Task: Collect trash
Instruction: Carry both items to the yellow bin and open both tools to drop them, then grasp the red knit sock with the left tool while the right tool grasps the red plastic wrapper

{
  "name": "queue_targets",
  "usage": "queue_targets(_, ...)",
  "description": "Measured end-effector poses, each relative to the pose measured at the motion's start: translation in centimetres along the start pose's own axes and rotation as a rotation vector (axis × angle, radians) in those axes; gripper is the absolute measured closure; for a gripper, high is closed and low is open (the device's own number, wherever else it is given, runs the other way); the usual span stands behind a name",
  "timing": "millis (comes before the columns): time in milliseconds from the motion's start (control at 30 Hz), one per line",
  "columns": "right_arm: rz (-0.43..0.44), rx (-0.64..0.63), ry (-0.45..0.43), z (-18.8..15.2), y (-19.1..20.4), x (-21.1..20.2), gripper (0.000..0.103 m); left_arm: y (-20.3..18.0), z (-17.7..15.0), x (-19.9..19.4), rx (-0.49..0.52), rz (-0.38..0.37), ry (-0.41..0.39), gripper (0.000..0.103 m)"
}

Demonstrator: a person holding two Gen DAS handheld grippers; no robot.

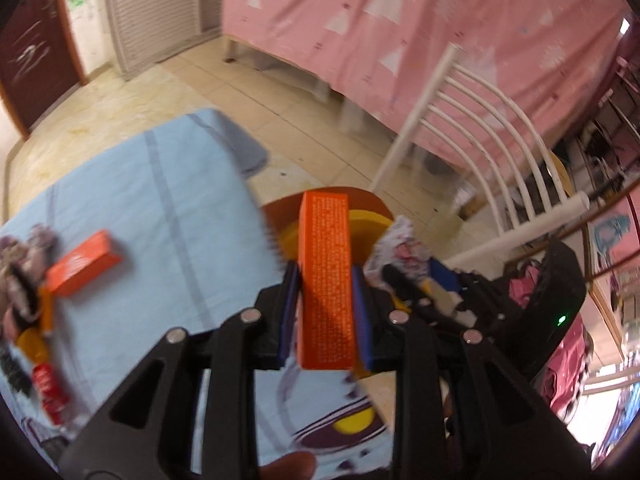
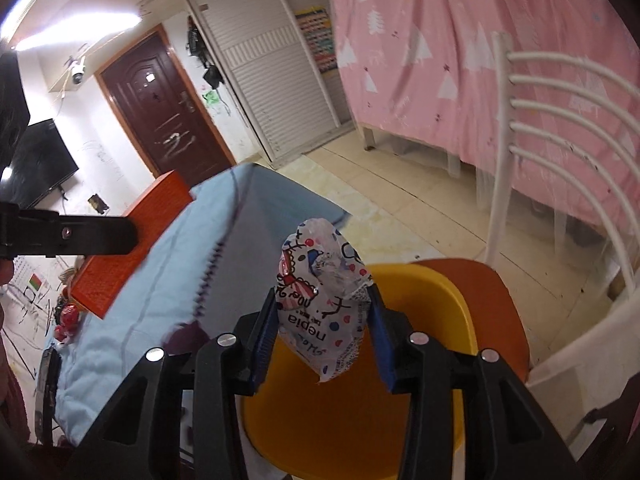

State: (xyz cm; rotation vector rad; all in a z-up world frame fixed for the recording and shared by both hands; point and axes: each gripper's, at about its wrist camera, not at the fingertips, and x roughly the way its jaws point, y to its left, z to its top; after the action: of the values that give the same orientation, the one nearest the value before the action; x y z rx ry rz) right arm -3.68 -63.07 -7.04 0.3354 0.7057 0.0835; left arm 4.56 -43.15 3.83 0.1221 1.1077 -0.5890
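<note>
**Risk: both drops can miss the bin — wrapper grip looks loose, box approach is crowded**

Left gripper point(image 1: 326, 280) is pinching the orange box point(image 1: 326, 280) upright between its blue pads; firm hold across the narrow faces, with the box standing well past the fingertips. Right gripper point(image 2: 324, 320) has the crumpled tissue wrapper point(image 2: 322, 296) between its pads. The left pad touches it; on the right only the wrapper's upper corner meets the pad, and lower down there's a visible gap. I read that as a marginal grip.

Positions: the yellow bin point(image 2: 432, 280) sits on the orange chair seat point(image 2: 500, 300), directly under the right gripper. In the left view the bin rim point(image 1: 368, 220) shows at 12 o'clock, just behind the box, and the right gripper with its wrapper is at 3 o'clock, close by.

What could go wrong:
- Wrapper slips early. Light and crumpled, it may drift. It hangs over the bin mouth, so it probably lands in, though the near rim is close.
- Grippers clash over the bin; both are converging on one small opening.
- The long box tips on the rim and falls to the floor if released off-centre.
- Still on the blue tabletop point(image 1: 140, 200): a second orange box point(image 1: 84, 262) at 9 o'clock, plus blurred clutter at the left edge.
</note>
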Motion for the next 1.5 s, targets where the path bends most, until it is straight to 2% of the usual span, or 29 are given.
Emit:
queue_targets(100, -0.005, 0.017, 0.008, 0.0, -0.7, 0.2, 0.051, -1.6, 0.3, 1.7, 0.022, -0.023, 0.026, 0.079)
queue_targets(133, -0.01, 0.019, 0.007, 0.0, -0.9, 0.2, 0.042, -2.0, 0.3, 2.1, 0.025, -0.022, 0.034, 0.077)
queue_targets(167, -0.015, 0.022, 0.001, -0.1, -1.1, 0.1, 0.036, -2.2, 0.3, 2.4, 0.027, -0.016, 0.041, 0.072)
queue_targets(233, -0.018, 0.029, -0.007, 0.0, -1.3, -0.1, 0.032, -2.7, 0.2, 2.6, 0.031, -0.018, 0.045, 0.065)
queue_targets(400, -0.017, 0.046, -0.022, 0.0, -1.5, -0.5, 0.032, -2.9, 0.1, 1.9, 0.021, -0.023, 0.037, 0.064)
queue_targets(533, -0.007, 0.043, -0.026, 0.3, -1.3, -0.7, 0.032, -1.7, -0.2, 0.1, 0.008, -0.026, 0.014, 0.063)
queue_targets(700, 0.003, 0.002, -0.037, 1.2, 0.9, -1.2, 0.032, 0.5, -0.6, -2.8, -0.035, -0.033, -0.034, 0.061)
queue_targets(800, 0.017, -0.039, -0.039, 2.1, 3.0, -1.3, 0.032, 2.5, -1.0, -5.1, -0.072, -0.029, -0.069, 0.056)
queue_targets(1067, 0.082, -0.159, -0.05, 4.2, 10.2, -1.0, 0.031, 8.3, -2.6, -11.0, -0.149, 0.033, -0.169, 0.055)
queue_targets(1300, 0.154, -0.27, -0.028, 4.9, 17.6, 0.3, 0.03, 15.9, -4.7, -15.9, -0.24, 0.143, -0.243, 0.055)
queue_targets(1433, 0.194, -0.328, -0.001, 4.3, 21.7, 1.3, 0.029, 20.8, -6.2, -17.9, -0.292, 0.228, -0.266, 0.047)
queue_targets(1500, 0.214, -0.357, 0.018, 3.8, 23.9, 1.9, 0.029, 23.2, -7.1, -18.6, -0.322, 0.266, -0.271, 0.047)
